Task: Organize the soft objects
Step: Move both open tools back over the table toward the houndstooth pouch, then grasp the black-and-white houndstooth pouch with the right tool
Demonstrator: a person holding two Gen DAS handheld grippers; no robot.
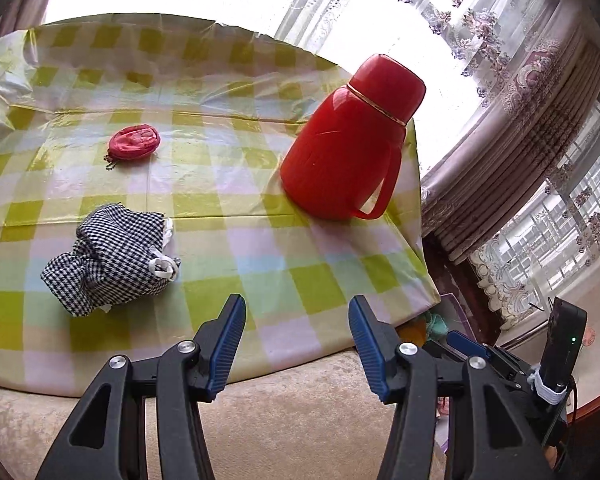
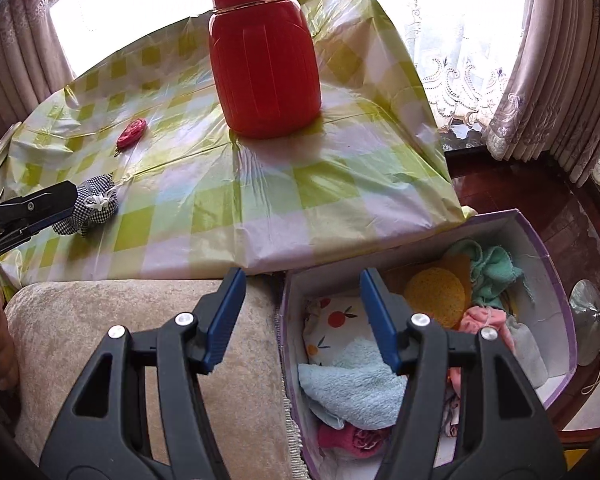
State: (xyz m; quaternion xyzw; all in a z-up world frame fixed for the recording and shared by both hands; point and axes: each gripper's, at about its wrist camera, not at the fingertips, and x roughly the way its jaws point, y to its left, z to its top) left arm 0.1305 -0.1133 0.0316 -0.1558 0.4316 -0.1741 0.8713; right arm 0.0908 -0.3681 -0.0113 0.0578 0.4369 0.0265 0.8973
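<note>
A: Left tongs (image 1: 296, 312) gaping, empty, short of checked pouch (image 1: 108, 258) on bench (image 1: 228, 184). Right tongs (image 2: 302, 284) gaping above box (image 2: 556, 280).

B: Could snag drawstring, drag tablecloth, topple red flask (image 1: 348, 140).

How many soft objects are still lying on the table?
2. The checkered cloth bundle lies near the front edge, ahead of the open left gripper. The small red pouch lies farther back, apart from it. Others already sit in the box.
</note>
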